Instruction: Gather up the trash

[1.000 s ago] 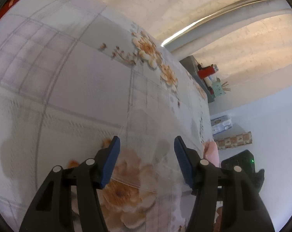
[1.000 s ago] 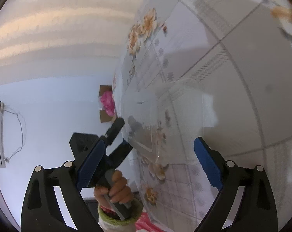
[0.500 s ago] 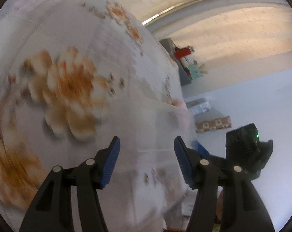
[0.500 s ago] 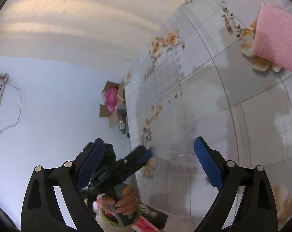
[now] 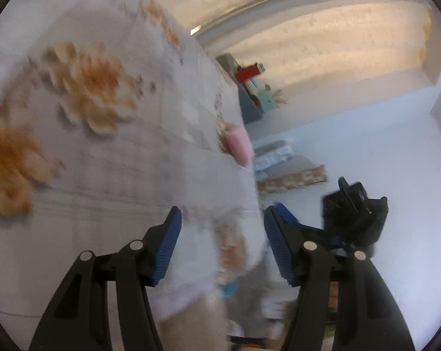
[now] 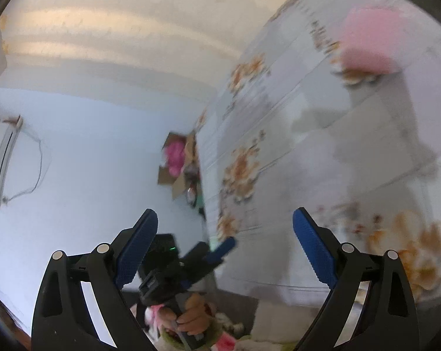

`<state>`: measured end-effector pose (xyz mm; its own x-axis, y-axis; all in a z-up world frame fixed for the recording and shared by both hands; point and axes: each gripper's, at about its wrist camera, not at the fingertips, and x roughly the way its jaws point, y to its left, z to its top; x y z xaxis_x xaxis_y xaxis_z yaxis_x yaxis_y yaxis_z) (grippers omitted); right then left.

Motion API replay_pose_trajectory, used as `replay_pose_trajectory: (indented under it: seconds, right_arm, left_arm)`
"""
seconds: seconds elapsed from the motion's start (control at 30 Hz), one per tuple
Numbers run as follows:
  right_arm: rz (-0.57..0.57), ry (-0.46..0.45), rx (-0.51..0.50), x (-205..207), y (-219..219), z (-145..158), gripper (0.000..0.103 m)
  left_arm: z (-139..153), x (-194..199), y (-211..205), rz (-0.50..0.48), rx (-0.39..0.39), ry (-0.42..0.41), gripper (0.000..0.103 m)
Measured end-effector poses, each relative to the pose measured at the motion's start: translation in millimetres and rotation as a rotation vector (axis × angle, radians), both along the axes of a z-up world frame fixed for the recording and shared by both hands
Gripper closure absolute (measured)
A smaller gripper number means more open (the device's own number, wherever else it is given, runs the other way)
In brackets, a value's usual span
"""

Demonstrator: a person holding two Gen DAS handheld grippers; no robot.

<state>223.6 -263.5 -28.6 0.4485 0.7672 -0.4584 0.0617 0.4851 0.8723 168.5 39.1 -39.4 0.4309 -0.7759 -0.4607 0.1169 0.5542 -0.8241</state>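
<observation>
A pink foam piece point(image 5: 239, 144) lies on the floral tablecloth point(image 5: 109, 152) near the table's edge; it also shows in the right wrist view point(image 6: 369, 41) at the upper right. My left gripper point(image 5: 220, 248) is open and empty, over the table's near edge. My right gripper point(image 6: 225, 248) is open and empty, off the table's edge. The left gripper also appears in the right wrist view point(image 6: 191, 263), held by a hand. Both views are blurred by motion.
A grey organiser with a red box point(image 5: 249, 87) stands at the table's far end. A cardboard box with a pink item point(image 6: 175, 158) sits against the blue wall. An air conditioner point(image 6: 2, 158) hangs on the wall. The right gripper's body point(image 5: 353, 213) is off the table.
Both grippers have pulled back from the table surface toward its edge. The clear plastic sheet seen before the right gripper a second ago is out of view. The pink foam came into view.
</observation>
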Motion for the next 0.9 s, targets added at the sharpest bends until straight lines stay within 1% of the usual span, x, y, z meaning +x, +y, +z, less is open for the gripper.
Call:
replay_pose_trajectory:
  seconds: [0.03,0.07,0.1,0.13,0.17,0.2,0.23,0.27,0.33,0.37,0.43,0.47,0.57,0.67,0.8,0.83,0.9]
  right_arm:
    - [-0.014,0.007,-0.006,-5,-5,-2,0.013]
    - [-0.033,0.021,-0.012,-9,-10,-7,0.013]
    - [-0.053,0.038,-0.014,-12,-13,-13,0.013]
    - [-0.067,0.055,-0.013,-15,-17,-18,0.013]
    - [-0.075,0.073,-0.012,-17,-20,-24,0.013]
    - [-0.087,0.101,-0.008,-18,-21,-31,0.013]
    - [-0.095,0.121,0.000,-20,-21,-36,0.013]
    - [-0.102,0.146,0.014,-18,-20,-45,0.013]
    - [-0.122,0.179,0.026,-17,-19,-55,0.013]
    - [-0.136,0.194,0.034,-14,-17,-61,0.013]
    - [-0.153,0.213,0.042,-12,-15,-69,0.013]
    - [-0.163,0.228,0.050,-10,-14,-74,0.013]
    - [-0.165,0.250,0.053,-5,-12,-83,0.013]
    - [-0.165,0.266,0.059,0,-13,-90,0.013]
    - [-0.176,0.249,0.076,4,-13,-91,0.009]
    - [-0.179,0.243,0.087,4,-14,-90,0.009]
    - [-0.172,0.221,0.150,4,-14,-91,0.009]
  left_arm:
    - [4,-2,0,0.003,0.052,-0.027,0.043]
    - [11,0,-2,0.006,0.130,-0.072,0.039]
    - [15,-3,-3,0.008,0.187,-0.110,0.037]
    - [22,-3,-7,0.005,0.249,-0.154,0.032]
    - [29,3,-15,-0.007,0.324,-0.203,0.030]
    - [31,8,-20,-0.008,0.365,-0.227,0.030]
    - [33,17,-28,-0.005,0.431,-0.259,0.030]
    - [32,30,-38,0.004,0.511,-0.275,0.030]
    - [20,51,-45,0.016,0.594,-0.248,0.032]
    - [12,66,-49,0.017,0.604,-0.217,0.042]
    - [-1,83,-55,-0.002,0.596,-0.179,0.053]
    - [-8,91,-60,-0.013,0.597,-0.160,0.057]
    - [-21,98,-68,-0.061,0.614,-0.131,0.063]
    - [-30,92,-72,-0.088,0.604,-0.117,0.064]
    - [-30,84,-73,-0.068,0.598,-0.134,0.064]
    - [-31,83,-73,-0.064,0.593,-0.131,0.064]
    - [-31,83,-73,-0.061,0.588,-0.125,0.064]
